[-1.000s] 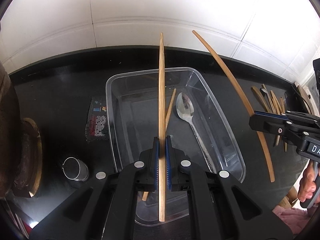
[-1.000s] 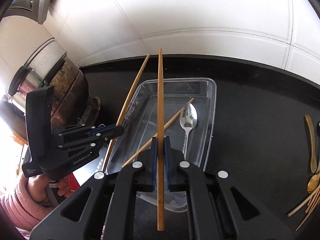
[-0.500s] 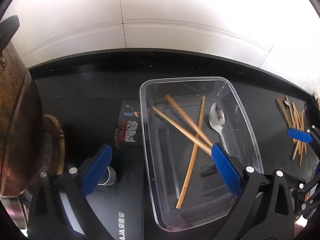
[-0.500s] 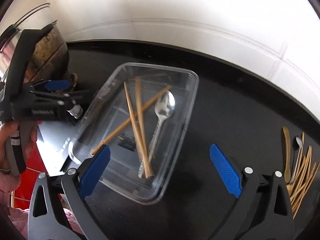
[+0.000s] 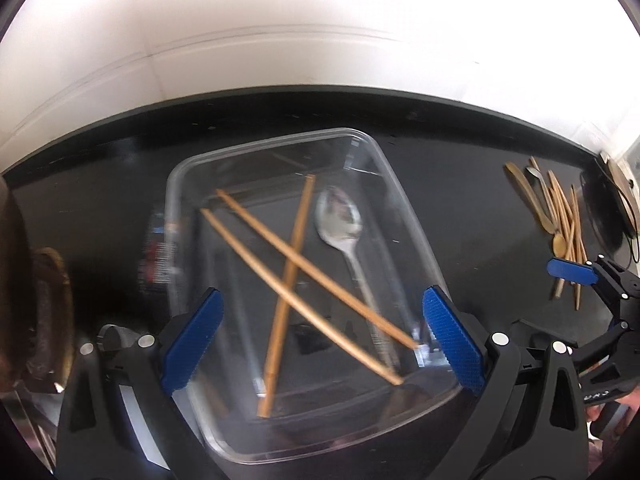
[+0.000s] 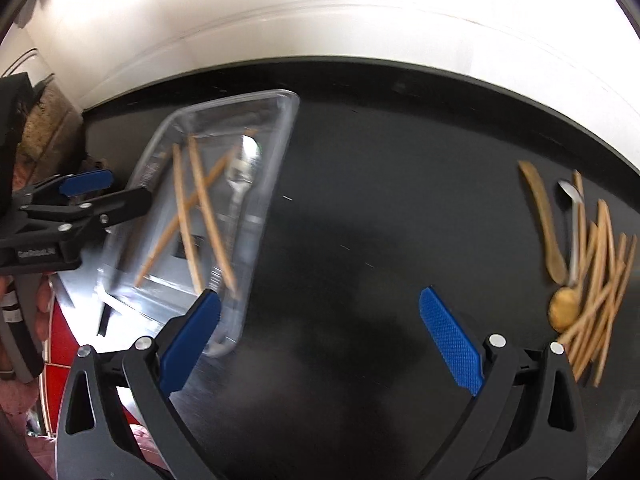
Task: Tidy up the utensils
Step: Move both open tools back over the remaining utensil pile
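A clear plastic container (image 5: 394, 184) sits on the black counter and holds three wooden chopsticks (image 5: 308, 258) lying crossed and a metal spoon (image 5: 340, 220). My left gripper (image 5: 320, 340) is open and empty, hovering over the container's near end. My right gripper (image 6: 320, 340) is open and empty over bare counter, to the right of the container (image 6: 288, 120). A pile of loose wooden chopsticks and spoons (image 6: 592, 264) lies on the counter at the right, also in the left wrist view (image 5: 560, 220). The left gripper (image 6: 86, 190) shows at the left edge of the right wrist view.
A white tiled wall (image 5: 320, 40) runs behind the counter. A large metal pot (image 6: 40, 132) stands left of the container. A dark packet (image 5: 154, 248) lies beside the container's left wall. Black counter (image 6: 380, 200) separates container and pile.
Both grippers held a chopstick one second ago, then opened and dropped them into the container. Since then the right gripper has swung right toward the pile; the left has shifted slightly.
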The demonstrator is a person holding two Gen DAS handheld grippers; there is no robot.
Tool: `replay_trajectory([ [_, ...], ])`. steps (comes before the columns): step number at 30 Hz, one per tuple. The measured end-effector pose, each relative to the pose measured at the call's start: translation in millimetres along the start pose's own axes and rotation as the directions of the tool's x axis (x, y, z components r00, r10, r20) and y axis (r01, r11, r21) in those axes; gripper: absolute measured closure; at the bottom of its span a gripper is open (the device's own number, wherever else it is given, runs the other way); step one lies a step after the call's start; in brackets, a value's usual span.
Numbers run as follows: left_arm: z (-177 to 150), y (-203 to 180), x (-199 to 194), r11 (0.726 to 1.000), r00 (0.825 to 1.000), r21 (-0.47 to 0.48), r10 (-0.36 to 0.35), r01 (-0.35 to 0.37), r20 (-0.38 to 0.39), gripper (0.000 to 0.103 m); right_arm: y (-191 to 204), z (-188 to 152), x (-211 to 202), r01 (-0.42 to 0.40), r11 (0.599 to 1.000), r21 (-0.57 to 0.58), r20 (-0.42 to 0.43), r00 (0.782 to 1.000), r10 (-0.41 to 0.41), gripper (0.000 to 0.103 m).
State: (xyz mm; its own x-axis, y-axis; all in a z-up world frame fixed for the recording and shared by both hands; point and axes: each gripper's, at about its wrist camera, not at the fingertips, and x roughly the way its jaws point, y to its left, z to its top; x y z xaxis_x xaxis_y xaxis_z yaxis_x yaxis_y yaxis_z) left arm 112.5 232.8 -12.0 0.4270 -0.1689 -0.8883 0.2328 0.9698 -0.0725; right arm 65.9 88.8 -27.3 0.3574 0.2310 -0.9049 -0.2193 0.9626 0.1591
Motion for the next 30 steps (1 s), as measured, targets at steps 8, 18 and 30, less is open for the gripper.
replay_trajectory([
  [8, 8.6, -79.3, 27.4, 0.996, 0.997, 0.066, -0.053, 0.056, -0.049, 0.006, -84.0, -31.5, -18.8, 0.054, 0.988, 0.146, -0.030, 0.998, -0.050, 0.007],
  [18, 25.4, -210.4, 63.7, 0.978, 0.988, 0.170, -0.103, 0.122, -0.115, 0.006, -215.0, -69.3, -45.9, 0.124, 0.941, 0.316, -0.060, 0.992, -0.110, 0.007],
  [30, 47.4, -314.1, 101.2, 0.979, 0.982, 0.143, -0.121, 0.142, -0.144, 0.006, -341.2, -84.6, -58.6, 0.201, 0.905, 0.375, -0.108, 0.979, -0.173, 0.006],
])
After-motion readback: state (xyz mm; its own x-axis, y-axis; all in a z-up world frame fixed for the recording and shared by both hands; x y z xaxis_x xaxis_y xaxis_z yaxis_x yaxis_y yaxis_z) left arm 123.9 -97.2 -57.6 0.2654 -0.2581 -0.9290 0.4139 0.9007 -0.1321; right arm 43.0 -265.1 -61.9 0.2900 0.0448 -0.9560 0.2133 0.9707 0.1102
